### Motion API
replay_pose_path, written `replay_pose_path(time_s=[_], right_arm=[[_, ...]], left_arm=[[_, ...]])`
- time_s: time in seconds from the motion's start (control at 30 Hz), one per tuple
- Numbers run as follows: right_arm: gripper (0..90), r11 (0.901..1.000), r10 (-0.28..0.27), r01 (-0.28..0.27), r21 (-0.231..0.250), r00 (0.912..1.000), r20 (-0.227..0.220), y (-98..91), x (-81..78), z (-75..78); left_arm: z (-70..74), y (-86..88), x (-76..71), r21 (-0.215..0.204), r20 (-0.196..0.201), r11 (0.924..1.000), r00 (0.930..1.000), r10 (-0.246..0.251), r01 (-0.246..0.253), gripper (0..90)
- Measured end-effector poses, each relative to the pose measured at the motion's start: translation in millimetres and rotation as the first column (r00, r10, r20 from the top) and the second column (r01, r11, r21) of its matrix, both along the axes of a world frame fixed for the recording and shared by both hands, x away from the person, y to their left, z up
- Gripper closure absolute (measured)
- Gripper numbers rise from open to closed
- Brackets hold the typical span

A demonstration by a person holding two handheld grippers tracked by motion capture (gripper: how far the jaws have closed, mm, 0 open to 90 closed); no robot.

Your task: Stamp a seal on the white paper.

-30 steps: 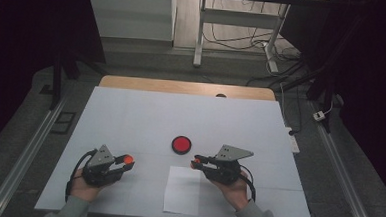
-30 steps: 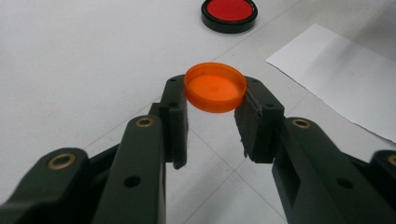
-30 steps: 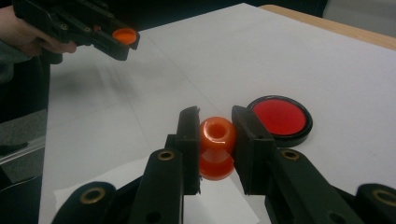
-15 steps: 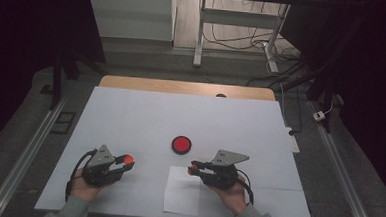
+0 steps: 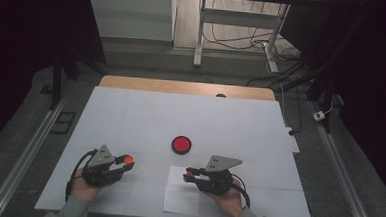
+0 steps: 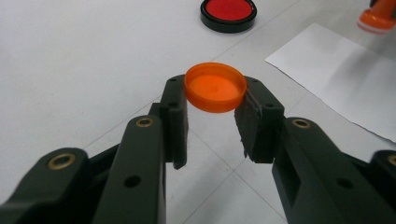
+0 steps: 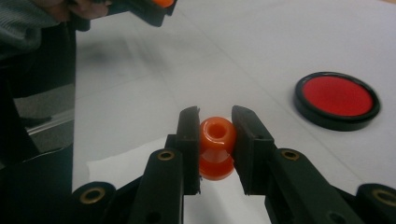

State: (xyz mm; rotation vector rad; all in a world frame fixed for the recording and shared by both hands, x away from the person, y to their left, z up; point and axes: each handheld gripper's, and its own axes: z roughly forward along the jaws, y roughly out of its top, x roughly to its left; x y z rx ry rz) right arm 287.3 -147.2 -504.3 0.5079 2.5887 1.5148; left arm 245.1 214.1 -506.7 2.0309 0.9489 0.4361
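Observation:
My left gripper [image 5: 126, 161] rests at the table's near left, shut on a round orange cap [image 6: 215, 87] that sits tilted between its pads, hollow side up. My right gripper [image 5: 187, 175] points left above the top edge of a white paper sheet [image 5: 181, 200]. It is shut on a small orange stamp-like piece [image 7: 217, 142] with a hole in its end. A red ink pad in a black round case [image 5: 181, 144] lies on the table just beyond both grippers, apart from them.
The white table top [image 5: 180, 113] stretches far beyond the pad, with a wooden strip [image 5: 182, 86] at its back edge. Metal rails run along both sides. A hand holds each gripper from the near edge.
The right gripper has drifted slightly left and toward the near edge, over the paper's top edge. The left gripper has stayed put.

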Motion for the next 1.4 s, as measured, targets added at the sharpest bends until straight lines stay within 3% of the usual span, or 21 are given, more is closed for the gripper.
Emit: replay_pose_path(time_s=[0.27,0.93,1.4], right_arm=[[72.3,0.9987,0.031,-0.031,-0.042,0.9995,0.003,8.7,-5.7,-7.5],[72.3,0.993,0.04,-0.036,-0.113,0.9988,0.029,20.2,-6.4,-18.6],[72.3,0.9912,0.036,-0.029,-0.13,0.998,0.052,23.6,-4.2,-19.5]], left_arm=[[0.2,-0.1,-0.2,0.0,0.001,1.0,1.0,-0.001,0.001,65.1],[-0.1,-1.1,-0.1,0.001,-0.001,1.0,1.0,-0.002,0.002,65.1],[0.1,-1.0,-0.2,0.001,0.0,1.0,1.0,-0.005,0.005,65.1]])
